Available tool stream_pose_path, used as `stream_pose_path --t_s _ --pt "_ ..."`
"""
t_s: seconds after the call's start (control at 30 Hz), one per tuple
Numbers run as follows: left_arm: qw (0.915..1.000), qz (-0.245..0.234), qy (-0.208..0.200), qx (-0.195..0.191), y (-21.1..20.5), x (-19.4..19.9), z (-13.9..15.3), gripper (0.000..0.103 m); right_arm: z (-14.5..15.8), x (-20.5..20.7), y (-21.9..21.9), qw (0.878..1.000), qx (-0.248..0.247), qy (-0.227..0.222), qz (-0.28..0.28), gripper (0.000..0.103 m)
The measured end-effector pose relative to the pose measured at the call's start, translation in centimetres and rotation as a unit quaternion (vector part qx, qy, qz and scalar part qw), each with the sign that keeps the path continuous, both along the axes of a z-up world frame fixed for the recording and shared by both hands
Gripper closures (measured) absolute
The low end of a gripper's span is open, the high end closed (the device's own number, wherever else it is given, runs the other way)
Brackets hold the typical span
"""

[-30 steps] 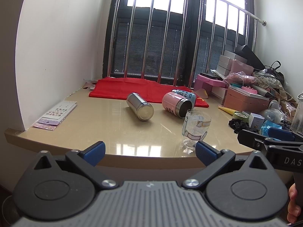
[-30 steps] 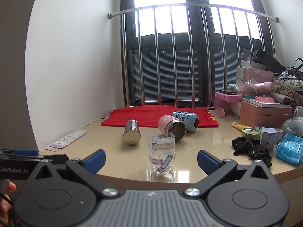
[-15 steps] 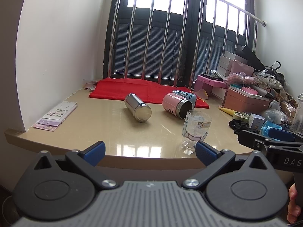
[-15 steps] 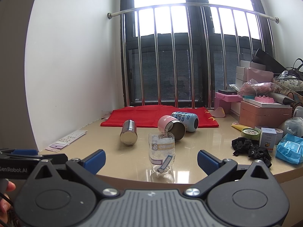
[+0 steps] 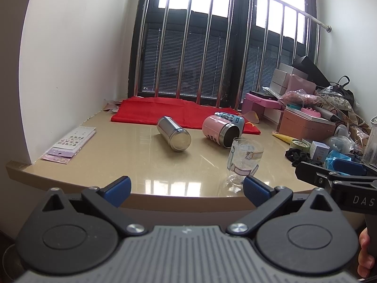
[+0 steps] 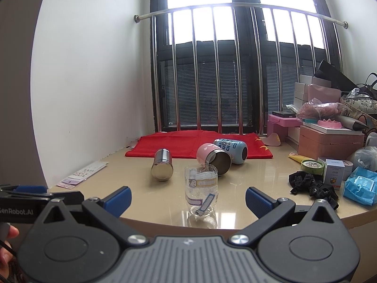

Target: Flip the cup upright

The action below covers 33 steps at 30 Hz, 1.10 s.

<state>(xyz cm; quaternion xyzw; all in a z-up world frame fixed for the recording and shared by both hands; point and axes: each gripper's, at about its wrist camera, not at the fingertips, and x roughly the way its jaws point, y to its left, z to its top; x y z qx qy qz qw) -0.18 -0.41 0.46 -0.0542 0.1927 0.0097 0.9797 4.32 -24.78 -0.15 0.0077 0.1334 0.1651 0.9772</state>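
Cups are what we are dealing with here, and three of them are lying on their sides on the glossy beige surface [image 6: 254,184]: a plain stainless-steel cylindrical cup [image 6: 162,167], a pink metal cup with a steel-lined mouth [image 6: 213,157], and a pale blue printed cup [image 6: 232,150] just behind the pink one, touching or nearly touching it, at the edge of the red cloth [image 6: 188,145]. Nearest us, a clear plastic cup with cartoon-cat stickers [image 6: 201,192] is standing mouth up close to the surface's front edge. We are judging that one as done, with the three tipped cups left. We are holding the left claw [image 5: 186,185] and the right claw [image 6: 188,199] spread wide, gripping nothing and hanging short of the surface edge. The pink cup is showing us an empty steel interior; the clear one appears empty too. We cannot tell what the steel and blue cups are holding.
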Motion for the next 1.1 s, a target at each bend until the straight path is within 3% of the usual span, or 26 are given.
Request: stream_pose_path --t_s 0.47,0.73,1.1 --pt "0.9994 -0.012 0.03 -0.008 1.2 3.6 0.0 0.0 -0.1 2.9 0.5 1.0 -0.008 0.02 0.007 0.0" --pt "0.9974 -0.001 0.068 -0.024 3.4 9.1 0.2 0.0 -0.3 7.1 1.8 0.999 -0.011 0.039 0.011 0.0" --pt "0.9939 0.011 0.11 0.003 6.5 18.7 1.4 0.0 0.7 15.5 4.8 0.997 -0.011 0.073 0.018 0.0"
